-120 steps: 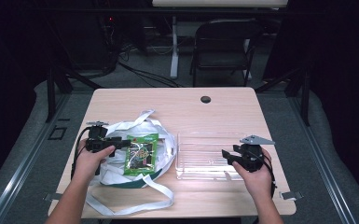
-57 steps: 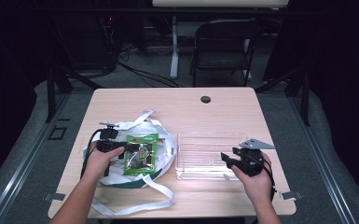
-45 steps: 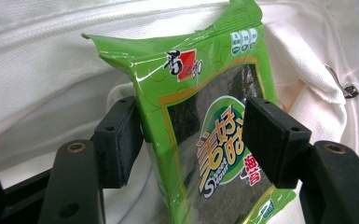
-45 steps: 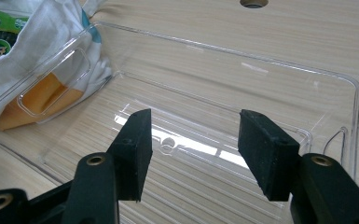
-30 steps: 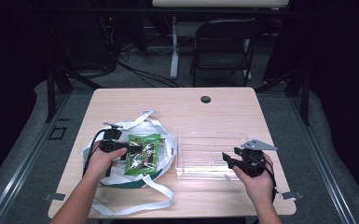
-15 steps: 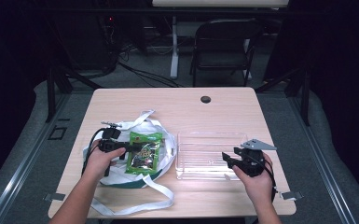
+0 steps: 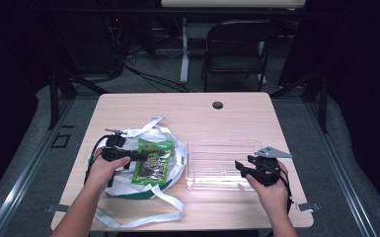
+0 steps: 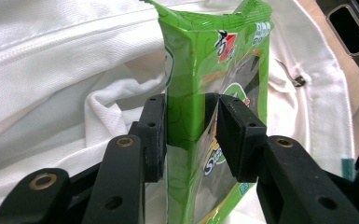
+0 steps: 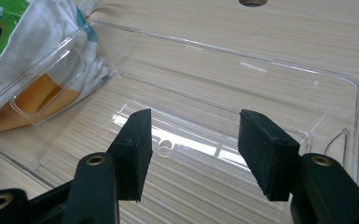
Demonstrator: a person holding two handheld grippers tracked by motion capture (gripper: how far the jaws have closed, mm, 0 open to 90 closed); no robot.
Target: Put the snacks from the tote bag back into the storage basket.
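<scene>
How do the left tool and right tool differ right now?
The left tool has its jaws around the green snack packet, which stands between them over the white cloth bag; the right tool holds nothing. The left tool's jaws stand close together; the right tool's are spread wide, at the near edge of the clear plastic bin. Both are hand-held, with black jaws.

Likely lab or studio: dark curtains, floor cables (image 7: 148, 76), folding chair (image 7: 236, 47), lone table (image 7: 177, 106).

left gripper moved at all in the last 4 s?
Yes. The left gripper has shifted right, toward the clear bin, from the white bag's left edge onto the green snack packet.
</scene>
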